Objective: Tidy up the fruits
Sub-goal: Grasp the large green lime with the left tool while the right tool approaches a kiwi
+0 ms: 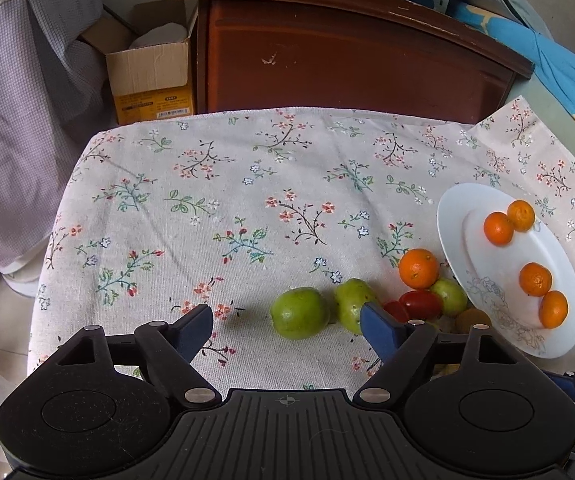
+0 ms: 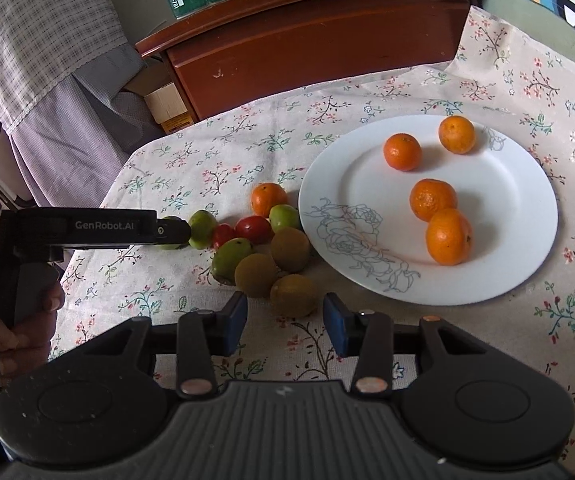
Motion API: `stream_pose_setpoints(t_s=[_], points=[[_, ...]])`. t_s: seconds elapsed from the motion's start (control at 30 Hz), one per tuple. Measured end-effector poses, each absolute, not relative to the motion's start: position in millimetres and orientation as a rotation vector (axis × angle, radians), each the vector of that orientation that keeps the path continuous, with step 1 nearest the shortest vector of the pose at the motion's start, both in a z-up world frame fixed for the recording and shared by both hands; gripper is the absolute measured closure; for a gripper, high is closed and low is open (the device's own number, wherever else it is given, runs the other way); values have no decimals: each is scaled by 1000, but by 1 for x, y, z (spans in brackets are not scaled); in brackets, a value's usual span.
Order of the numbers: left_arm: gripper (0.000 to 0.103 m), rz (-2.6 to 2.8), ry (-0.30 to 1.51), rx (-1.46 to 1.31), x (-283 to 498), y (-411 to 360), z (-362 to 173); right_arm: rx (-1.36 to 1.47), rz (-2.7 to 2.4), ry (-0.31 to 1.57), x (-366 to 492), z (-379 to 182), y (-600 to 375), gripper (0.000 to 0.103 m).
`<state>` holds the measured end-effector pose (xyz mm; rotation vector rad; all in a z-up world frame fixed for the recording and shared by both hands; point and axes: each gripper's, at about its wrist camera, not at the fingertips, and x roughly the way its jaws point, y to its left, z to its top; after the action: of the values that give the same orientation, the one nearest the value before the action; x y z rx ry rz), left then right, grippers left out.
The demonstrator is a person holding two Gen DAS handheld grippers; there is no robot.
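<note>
1. Left wrist view: the left gripper point(image 1: 287, 330) is spread wide, pinching nothing; a green fruit point(image 1: 299, 313) lies on the cloth point(image 1: 207, 208) between its fingers, touching neither
2. A second green fruit point(image 1: 352, 305) sits just beside the first, partly behind the right-hand fingertip point(image 1: 379, 330)
3. The plate point(image 1: 453, 216) lies at the cloth's right side, with four oranges on it: two near its far rim point(image 1: 498, 228) point(image 1: 521, 215), two near its near rim point(image 1: 535, 279) point(image 1: 553, 309)
4. A fifth orange point(image 1: 418, 268) rests on the cloth just left of the plate, with a red tomato point(image 1: 421, 305) and a small green fruit point(image 1: 449, 296) crowded against the plate's left edge
5. Left of the plate and beyond the fruit, the cloth is bare up to its far edge, which meets a wooden cabinet point(image 1: 347, 52)
6. Right wrist view: the right gripper point(image 2: 284, 323) is parted and holds nothing; a brown fruit point(image 2: 293, 295) lies just ahead of the gap, near the plate's point(image 2: 319, 184) near-left rim
7. Two more brown fruits point(image 2: 255, 275) point(image 2: 290, 249) and the green and red ones are bunched left of the plate, several touching
8. The left gripper point(image 2: 173, 232) reaches in from the left at the far end of that bunch from the plate
9. Right of the plate, open cloth point(image 2: 527, 80) runs to the table edge
</note>
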<state>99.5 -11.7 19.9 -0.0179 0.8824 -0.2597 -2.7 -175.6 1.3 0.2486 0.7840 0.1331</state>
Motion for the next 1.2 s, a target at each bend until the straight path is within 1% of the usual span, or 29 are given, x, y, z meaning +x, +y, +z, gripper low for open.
stream_pose_setpoints(t_s=[0.07,0.13,0.23,0.37,0.47,0.7,0.83,0.93,1.0,1.07,1.2], points=[[24,-262,877,-23,100,-12,21,252,132,785,-2,0,-175,62],[35,-280,881,-48,100,-12,22,251,132,786,-1,-1,-174,65],[48,-305,889,-73,99,-11,23,249,123,781,-1,-3,-173,68],[51,-287,892,-108,99,-3,26,259,115,780,0,-3,-176,72],[51,-280,903,-110,100,-1,24,260,114,781,0,-3,-175,72],[51,-270,875,-4,97,-12,21,266,112,782,0,-3,-176,72],[51,-263,862,-9,101,-12,21,272,115,781,0,-4,-177,72],[52,-259,885,-23,103,-10,16,272,111,780,0,-4,-177,72],[55,-261,886,-47,103,-8,15,273,111,778,0,-4,-177,72],[61,-273,883,-49,103,-9,15,273,110,775,0,-4,-177,72],[61,-267,867,-21,102,-14,14,272,108,774,1,-5,-177,74]])
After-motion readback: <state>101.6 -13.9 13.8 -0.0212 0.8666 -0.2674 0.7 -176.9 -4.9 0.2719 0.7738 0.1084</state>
